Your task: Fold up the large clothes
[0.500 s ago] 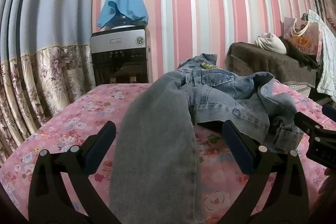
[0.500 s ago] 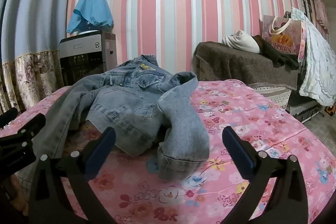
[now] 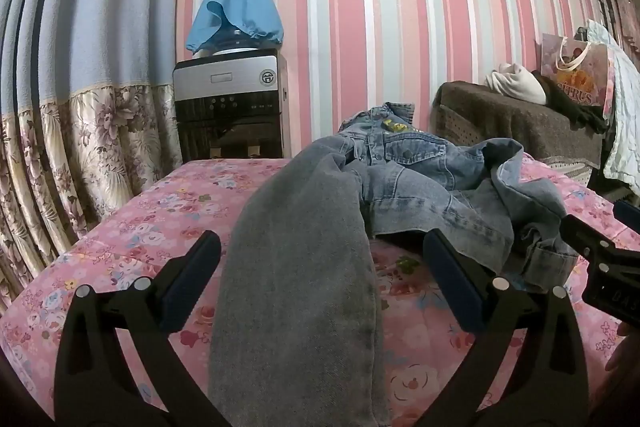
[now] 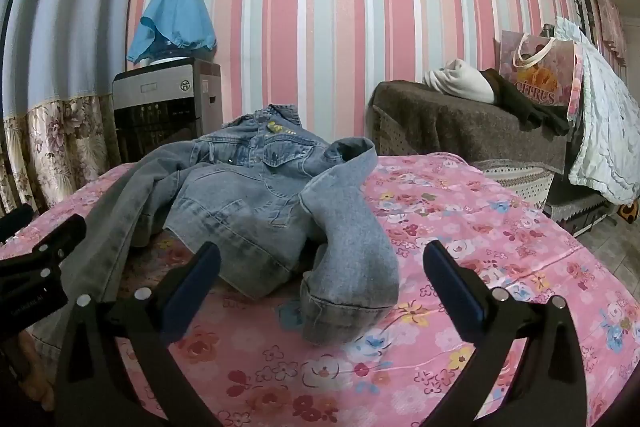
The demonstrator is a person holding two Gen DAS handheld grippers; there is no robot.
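In the right view only, the cuff (image 4: 344, 311).

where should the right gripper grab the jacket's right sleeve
At the cuff. The sleeve of the denim jacket bends toward the right gripper and ends in a thick hemmed cuff lying free on the floral sheet, nothing on top. Come in low from the near side, jaws straddling the cuff's edge. The gripper is open and lined up with it.
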